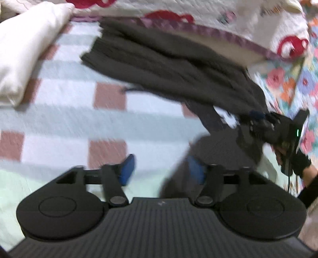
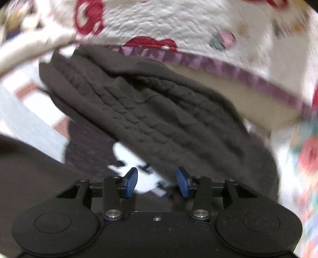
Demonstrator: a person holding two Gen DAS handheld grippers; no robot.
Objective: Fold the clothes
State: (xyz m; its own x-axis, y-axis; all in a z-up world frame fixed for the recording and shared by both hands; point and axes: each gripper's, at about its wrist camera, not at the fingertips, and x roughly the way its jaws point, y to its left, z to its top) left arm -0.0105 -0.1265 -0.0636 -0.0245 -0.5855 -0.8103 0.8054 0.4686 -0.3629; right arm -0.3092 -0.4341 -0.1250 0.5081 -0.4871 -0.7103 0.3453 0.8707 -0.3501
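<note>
Both claws, left claw (image 1: 161,170) and right claw (image 2: 157,182), sit spread, gripping nothing; dark sweater (image 2: 151,111) could bunch up if they grab only one layer.

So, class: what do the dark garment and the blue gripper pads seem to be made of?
Dark garment: probably knitted yarn, matte, going by its raised cable ridges. Blue pads on the right gripper: likely rubber or soft plastic, smooth with a slight sheen; hard to confirm through blur.

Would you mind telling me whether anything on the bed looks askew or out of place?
Yes: the dark knit garment lies bunched and diagonal on the checked bedsheet, its far edge tucked under the quilt, not laid flat.
</note>
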